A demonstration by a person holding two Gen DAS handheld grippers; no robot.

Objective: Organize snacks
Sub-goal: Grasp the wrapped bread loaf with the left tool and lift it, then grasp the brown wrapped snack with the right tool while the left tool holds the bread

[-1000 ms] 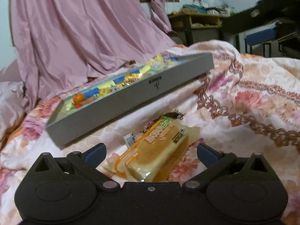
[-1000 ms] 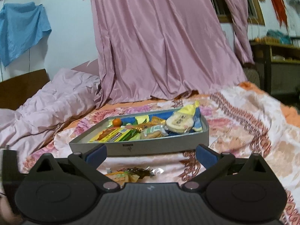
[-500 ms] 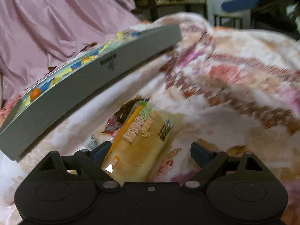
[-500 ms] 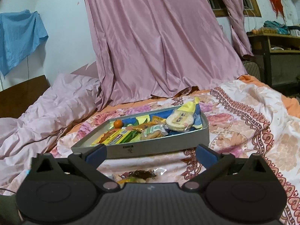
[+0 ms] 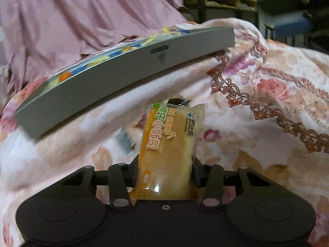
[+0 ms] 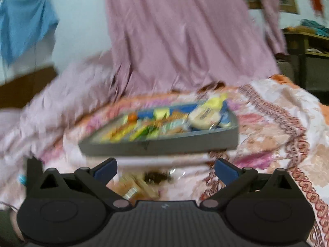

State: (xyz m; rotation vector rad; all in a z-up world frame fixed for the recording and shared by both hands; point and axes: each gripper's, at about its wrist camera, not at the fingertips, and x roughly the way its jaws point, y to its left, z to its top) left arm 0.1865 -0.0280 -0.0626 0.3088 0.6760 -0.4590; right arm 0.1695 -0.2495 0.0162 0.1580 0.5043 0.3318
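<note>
Bread packet: as it stood between the fingers, the bread packet (image 5: 170,144) was pinched by the left gripper (image 5: 164,175) just above the bedspread (image 5: 267,113).
Tray: the grey tray (image 5: 127,76) lay beyond it; only the right view showed the snacks (image 6: 164,121) inside.
Right gripper: the right gripper (image 6: 165,167) was spread, holding nothing.
Curtain: a pink curtain (image 6: 185,37) hung behind.

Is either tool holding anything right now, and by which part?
The left tool grips the yellow bread packet across its near end. The right tool is open and holds nothing.
</note>
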